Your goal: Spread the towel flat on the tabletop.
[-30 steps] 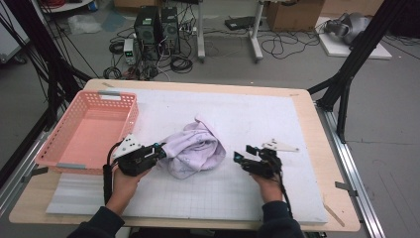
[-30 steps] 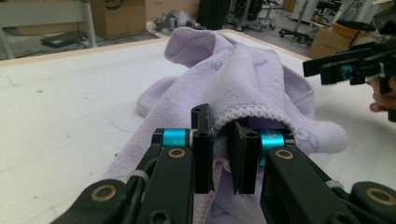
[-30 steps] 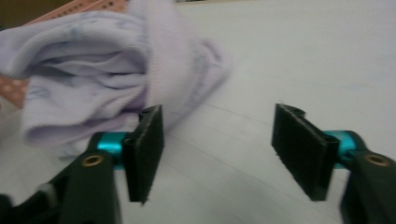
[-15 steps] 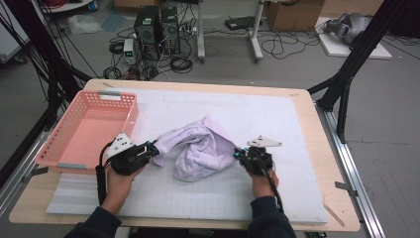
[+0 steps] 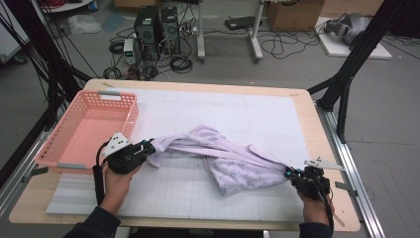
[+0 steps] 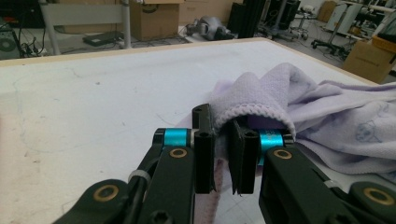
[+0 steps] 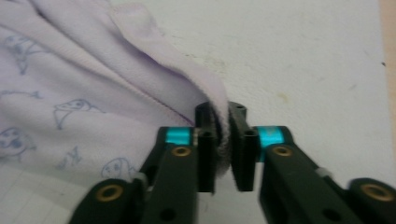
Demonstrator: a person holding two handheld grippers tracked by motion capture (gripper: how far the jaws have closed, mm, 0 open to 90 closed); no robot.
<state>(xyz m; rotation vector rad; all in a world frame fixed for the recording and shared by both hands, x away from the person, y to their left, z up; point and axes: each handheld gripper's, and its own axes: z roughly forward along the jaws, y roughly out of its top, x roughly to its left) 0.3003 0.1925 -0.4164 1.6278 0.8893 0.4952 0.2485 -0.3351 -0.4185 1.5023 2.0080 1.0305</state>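
White table mat point(image 5: 233, 109), one pink basket point(image 5: 84, 129), one lilac cloth point(image 5: 223, 153), two tools, left point(image 5: 144, 147) and right point(image 5: 292, 174), each clamping its edge.

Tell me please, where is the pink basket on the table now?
In the high view the pink basket sits at the table's left edge, just beyond the left gripper, which pinches one end of the lilac cloth lying to the basket's right.

Cloth point(image 5: 228, 158) lies across the mat point(image 5: 237, 114) on the tabletop point(image 5: 317, 129), stretched between both tools: left tool point(image 5: 145, 147) at its left end, right tool point(image 5: 290, 174) at its right end near the tabletop's right edge. Basket point(image 5: 86, 130) sits left, just beside the left tool.
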